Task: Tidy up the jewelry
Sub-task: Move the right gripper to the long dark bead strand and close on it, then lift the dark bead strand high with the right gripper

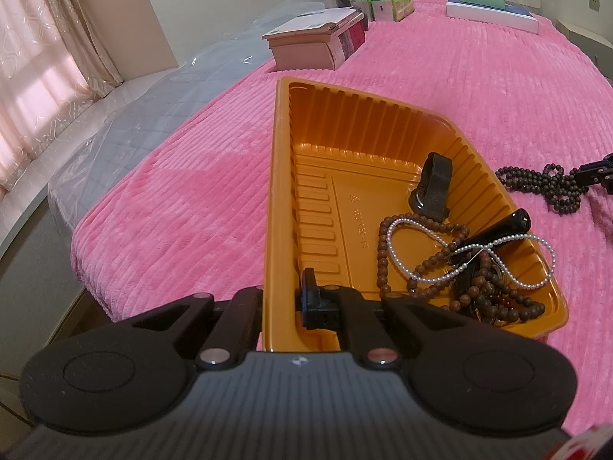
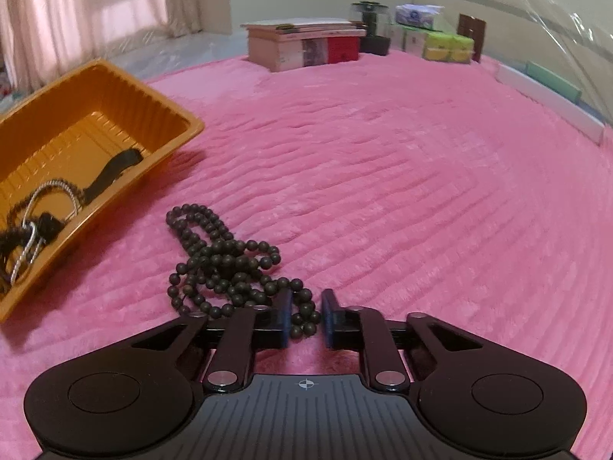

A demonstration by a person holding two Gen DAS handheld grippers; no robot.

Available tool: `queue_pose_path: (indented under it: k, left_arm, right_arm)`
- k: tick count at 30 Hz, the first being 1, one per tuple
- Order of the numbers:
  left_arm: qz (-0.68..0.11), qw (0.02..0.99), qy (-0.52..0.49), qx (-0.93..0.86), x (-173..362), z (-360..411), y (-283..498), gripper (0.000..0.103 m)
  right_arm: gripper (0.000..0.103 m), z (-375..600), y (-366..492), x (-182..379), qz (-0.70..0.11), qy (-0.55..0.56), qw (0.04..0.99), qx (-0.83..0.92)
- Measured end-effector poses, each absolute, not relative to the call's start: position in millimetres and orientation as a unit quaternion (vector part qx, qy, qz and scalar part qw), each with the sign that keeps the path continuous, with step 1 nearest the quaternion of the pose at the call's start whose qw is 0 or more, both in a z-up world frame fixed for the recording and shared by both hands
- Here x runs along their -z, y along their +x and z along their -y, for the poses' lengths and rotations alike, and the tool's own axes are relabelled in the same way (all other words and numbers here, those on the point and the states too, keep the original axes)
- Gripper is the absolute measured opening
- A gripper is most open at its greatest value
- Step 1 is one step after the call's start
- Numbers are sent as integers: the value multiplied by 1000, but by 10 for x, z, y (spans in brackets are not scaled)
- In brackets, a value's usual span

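Observation:
An orange plastic tray (image 1: 276, 153) lies on the pink blanket (image 1: 440, 76). In it are a pearl strand (image 1: 421, 280), a brown bead strand (image 1: 383, 253), a black band (image 1: 435, 186) and a black handle-like piece (image 1: 513, 224). My left gripper (image 1: 281, 287) is shut on the tray's near side wall, one finger inside and one outside. A dark bead necklace (image 2: 222, 264) is heaped on the blanket right of the tray (image 2: 95, 88). My right gripper (image 2: 306, 303) rests at the heap's near end, and its pads press on a loop of those beads. In the left wrist view that gripper (image 1: 597, 172) touches the necklace (image 1: 544, 188).
A stack of books and boxes (image 2: 302, 44) stands at the far end of the bed, with tissue packs (image 2: 446, 48) and a dark jar (image 2: 373, 27) beside it. A long white box (image 1: 490, 13) lies at the far right. Plastic-covered mattress (image 1: 134, 122) and the bed's edge lie left of the tray.

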State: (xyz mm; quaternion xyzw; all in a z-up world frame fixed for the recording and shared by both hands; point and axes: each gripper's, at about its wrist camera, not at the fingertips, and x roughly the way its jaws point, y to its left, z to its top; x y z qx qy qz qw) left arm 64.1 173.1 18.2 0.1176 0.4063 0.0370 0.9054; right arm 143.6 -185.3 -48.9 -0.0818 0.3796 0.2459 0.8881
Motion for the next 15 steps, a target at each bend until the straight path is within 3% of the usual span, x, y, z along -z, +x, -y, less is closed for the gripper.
queue_pose_path:
  k: [15]
  left_arm:
    - [-406, 906, 119, -35, -185, -1729, 634, 3]
  right_arm:
    - [7, 2260, 1130, 328, -392, -33, 899, -191]
